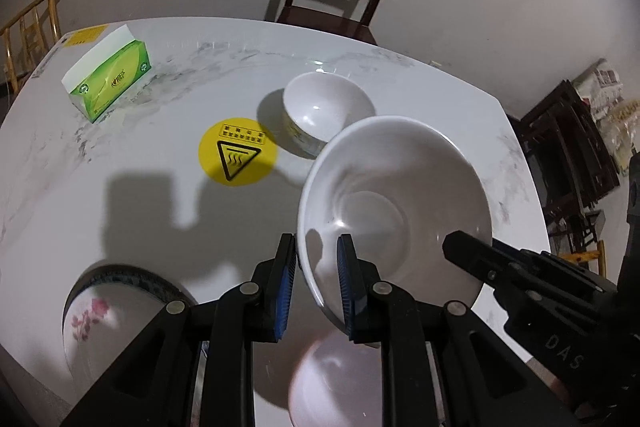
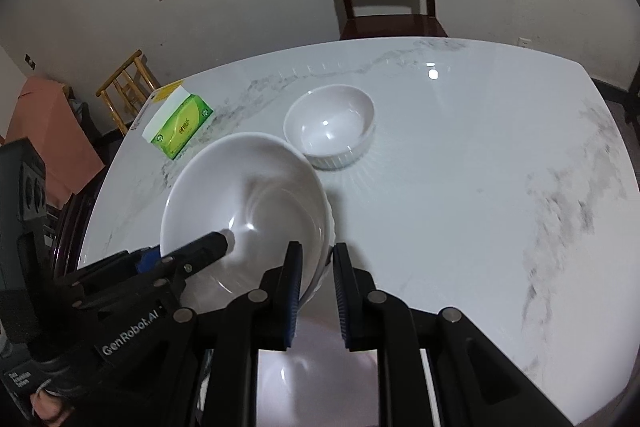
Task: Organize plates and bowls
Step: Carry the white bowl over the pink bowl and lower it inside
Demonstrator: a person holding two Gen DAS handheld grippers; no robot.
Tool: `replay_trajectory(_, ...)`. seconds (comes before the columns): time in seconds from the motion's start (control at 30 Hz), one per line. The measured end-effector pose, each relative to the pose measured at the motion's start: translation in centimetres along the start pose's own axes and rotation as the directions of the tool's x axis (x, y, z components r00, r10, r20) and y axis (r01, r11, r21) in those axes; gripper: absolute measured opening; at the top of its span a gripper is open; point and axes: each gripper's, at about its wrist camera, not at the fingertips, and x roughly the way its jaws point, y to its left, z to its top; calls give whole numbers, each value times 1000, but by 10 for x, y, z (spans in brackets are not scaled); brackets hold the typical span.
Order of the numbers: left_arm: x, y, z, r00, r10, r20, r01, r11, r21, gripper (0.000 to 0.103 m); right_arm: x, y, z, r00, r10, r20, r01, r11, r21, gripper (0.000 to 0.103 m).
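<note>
Large white bowl tilted above marble table, rim pinched on two sides: left gripper clamps near rim, right gripper clamps opposite edge. Small white bowl sits just behind it on table. Floral plate near left. Green tissue box far left.

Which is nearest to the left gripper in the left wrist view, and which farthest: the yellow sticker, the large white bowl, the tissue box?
1. Large white bowl: its rim sits between the left gripper fingers.
2. Yellow sticker: mid-table, ahead and left.
3. Tissue box: far left corner.
</note>
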Motion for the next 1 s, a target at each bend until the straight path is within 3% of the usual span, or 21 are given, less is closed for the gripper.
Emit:
replay_trajectory(0.2, -12, -11, -29, 1000, -7, -12, 7, 1000, 29, 18, -18, -4, -30, 1000, 0, 14, 0, 1000, 14, 16)
replay_trajectory(0.6, -12, -15, -87, 998, 14, -65, -11, 999, 42, 18, -20, -13, -94, 999, 13, -38, -11, 998, 57, 16)
replay_trajectory(1.0, 11, -16, -111, 989, 57, -136, -48, 997, 64, 18, 0, -24, -124, 994, 20, -111, -10, 995, 96, 17)
